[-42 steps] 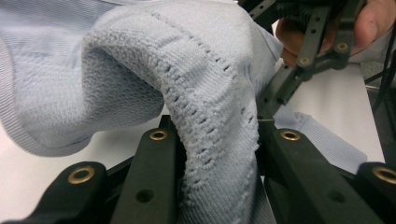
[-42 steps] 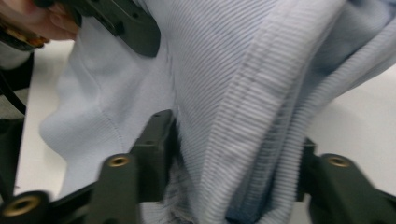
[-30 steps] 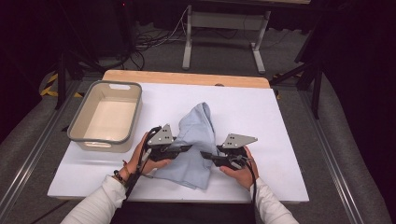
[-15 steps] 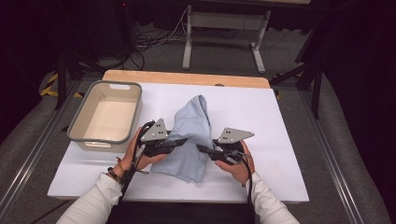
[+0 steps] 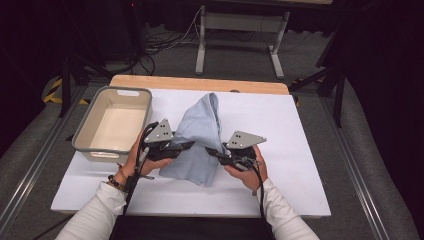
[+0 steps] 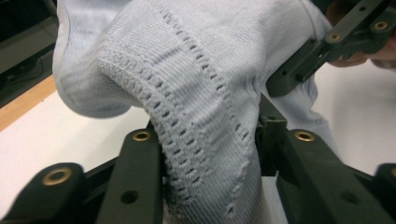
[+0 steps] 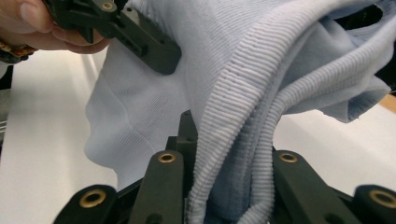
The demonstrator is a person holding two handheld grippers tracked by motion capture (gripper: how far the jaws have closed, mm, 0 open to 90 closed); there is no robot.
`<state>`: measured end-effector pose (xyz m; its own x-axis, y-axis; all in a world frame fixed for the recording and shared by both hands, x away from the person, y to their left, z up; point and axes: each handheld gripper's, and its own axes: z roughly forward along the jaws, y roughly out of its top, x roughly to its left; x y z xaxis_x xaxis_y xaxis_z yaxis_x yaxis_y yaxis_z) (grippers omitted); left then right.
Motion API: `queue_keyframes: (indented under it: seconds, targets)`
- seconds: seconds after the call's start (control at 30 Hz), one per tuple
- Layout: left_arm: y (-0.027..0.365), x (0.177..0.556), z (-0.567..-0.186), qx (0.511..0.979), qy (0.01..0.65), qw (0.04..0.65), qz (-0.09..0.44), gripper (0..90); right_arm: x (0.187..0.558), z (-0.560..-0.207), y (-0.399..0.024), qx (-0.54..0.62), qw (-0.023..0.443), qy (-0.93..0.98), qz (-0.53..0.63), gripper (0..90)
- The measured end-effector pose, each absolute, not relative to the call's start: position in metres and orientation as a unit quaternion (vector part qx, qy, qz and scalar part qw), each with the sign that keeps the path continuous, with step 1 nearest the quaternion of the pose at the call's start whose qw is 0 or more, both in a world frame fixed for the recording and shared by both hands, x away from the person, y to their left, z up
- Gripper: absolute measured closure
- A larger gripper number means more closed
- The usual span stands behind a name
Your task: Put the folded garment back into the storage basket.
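L gripper: black two-jaw left gripper (image 5: 186,145), jaws clamp a bunched fold of the pale-blue knit garment (image 5: 200,135) w/ eyelet-pattern hem; jaws have just been opening a bit, cloth between and pressed on both sides.
R gripper: black two-jaw right gripper (image 5: 212,151), jaws pinch ribbed hem folds of same garment; have just been closing slightly.
Count: 2 grippers, 1 garment, 1 bin, 1 board.
Garment place: mid-board, lifted betw. the 2 grippers, lower edge draping onto white tabletop board (image 5: 300,150).
Garment axis: long axis runs near-to-far; narrow end points to the far wooden edge, wide end toward the person.
Around: grey rectangular plastic bin (image 5: 85,145), just left of L hand.
In the way: L gripper sits close to bin's near-right corner.
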<state>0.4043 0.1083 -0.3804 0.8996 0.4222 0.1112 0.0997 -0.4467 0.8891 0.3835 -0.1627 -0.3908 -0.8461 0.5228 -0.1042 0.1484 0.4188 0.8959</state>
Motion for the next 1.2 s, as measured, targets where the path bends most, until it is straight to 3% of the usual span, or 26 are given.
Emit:
queue_keyframes:
  seconds: [0.47,0.8,1.2]
  targets:
    - [0.125,0.404,-0.384,0.837,0.169,0.500,0.144,63.7,0.382,-0.385,-0.151,0.192,0.204,0.823,0.494,74.5]
    - [0.135,0.398,-0.370,0.827,0.176,0.498,0.190,69.9,0.387,-0.376,-0.141,0.190,0.207,0.812,0.511,74.3]
    - [0.163,0.397,-0.349,0.814,0.199,0.502,0.214,70.3,0.396,-0.355,-0.111,0.171,0.219,0.804,0.526,73.9]
